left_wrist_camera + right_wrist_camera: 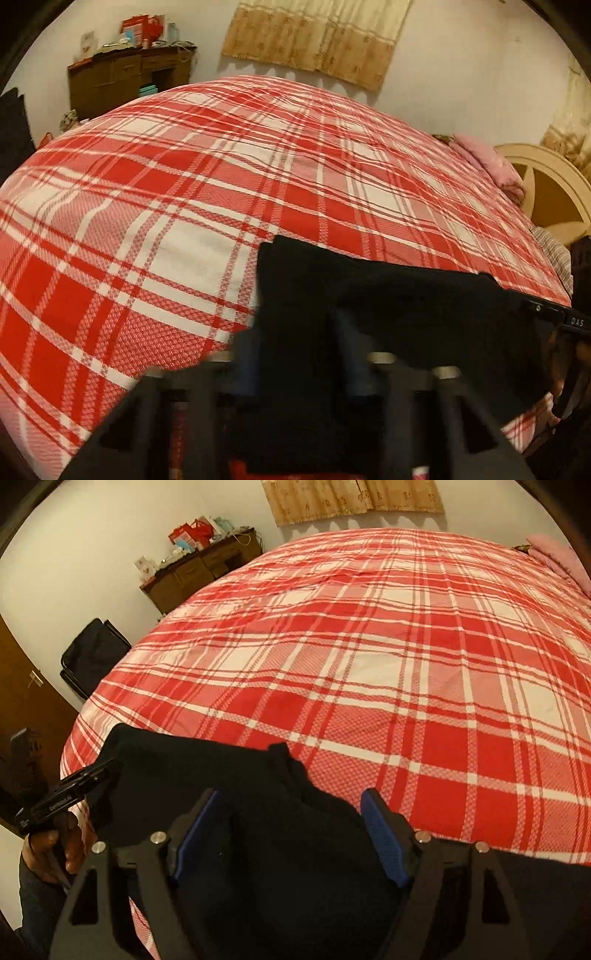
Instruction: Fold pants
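Black pants (388,302) hang over the near edge of a bed with a red and white plaid cover (221,177). My left gripper (299,332) is shut on the black cloth, which covers its fingertips. In the right wrist view the pants (221,775) are stretched between both grippers. My right gripper (291,805) has its blue-padded fingers (380,830) wide apart, with a fold of cloth lying between them. The left gripper (107,768) shows at the left of that view, pinching the far corner of the pants.
A brown wooden cabinet (125,81) with clutter on top stands against the far wall. A pink pillow (491,166) and a cream headboard (546,192) are at the right. A black chair (92,657) stands by the bed's left side, near a brown door (26,686).
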Available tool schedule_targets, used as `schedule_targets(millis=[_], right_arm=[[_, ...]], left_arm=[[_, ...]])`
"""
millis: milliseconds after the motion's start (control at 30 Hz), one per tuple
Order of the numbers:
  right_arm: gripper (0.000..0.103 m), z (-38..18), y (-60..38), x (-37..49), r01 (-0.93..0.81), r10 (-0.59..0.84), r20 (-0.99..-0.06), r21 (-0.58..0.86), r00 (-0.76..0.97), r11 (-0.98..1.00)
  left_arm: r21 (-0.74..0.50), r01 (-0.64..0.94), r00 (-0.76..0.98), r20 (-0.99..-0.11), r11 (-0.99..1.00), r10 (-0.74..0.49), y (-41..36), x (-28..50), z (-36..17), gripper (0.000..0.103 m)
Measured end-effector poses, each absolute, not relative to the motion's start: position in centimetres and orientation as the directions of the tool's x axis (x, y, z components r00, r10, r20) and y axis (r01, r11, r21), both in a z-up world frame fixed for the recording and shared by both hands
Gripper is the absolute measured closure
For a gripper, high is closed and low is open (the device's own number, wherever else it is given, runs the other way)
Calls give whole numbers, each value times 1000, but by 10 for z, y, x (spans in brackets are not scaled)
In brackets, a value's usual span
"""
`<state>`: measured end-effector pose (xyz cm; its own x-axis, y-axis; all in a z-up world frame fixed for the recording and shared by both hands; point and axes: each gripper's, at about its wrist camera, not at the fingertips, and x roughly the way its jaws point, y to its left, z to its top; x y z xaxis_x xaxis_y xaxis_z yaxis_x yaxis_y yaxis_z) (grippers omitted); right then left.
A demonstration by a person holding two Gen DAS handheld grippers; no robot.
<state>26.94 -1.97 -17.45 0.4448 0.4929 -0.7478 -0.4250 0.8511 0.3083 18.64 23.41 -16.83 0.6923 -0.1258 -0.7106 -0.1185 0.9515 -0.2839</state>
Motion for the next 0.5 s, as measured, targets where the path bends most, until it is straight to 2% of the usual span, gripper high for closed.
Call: schedule_targets(millis=[33,100,133,200,333,500], right_arm=[[22,-174,-21,268,-422,498,-741,315,450,850],[22,-174,-24,264,-418,510,-727,330,459,846],[22,-173,-26,262,-416,513,-723,334,463,846],[22,-172,-31,259,-409,516,-714,340,473,847],[22,-167,-45,251,-383,514,-695,354,503,853],[22,-155,-67,246,-326,501,-647,380,575,866]], left_arm=[[-302,-118,692,-708,946,-140,233,185,-166,84],[-256,-112,699,-707,960,-107,224,182,-161,85],[-274,-119,711,-694,954,-110,223,179,-159,85],[-394,-128,748,-641,910,-173,234,175,-154,86],[-439,-155,761,-624,885,-176,258,179,-147,87],[-408,-211,765,-635,888,-110,285,186,-139,87]])
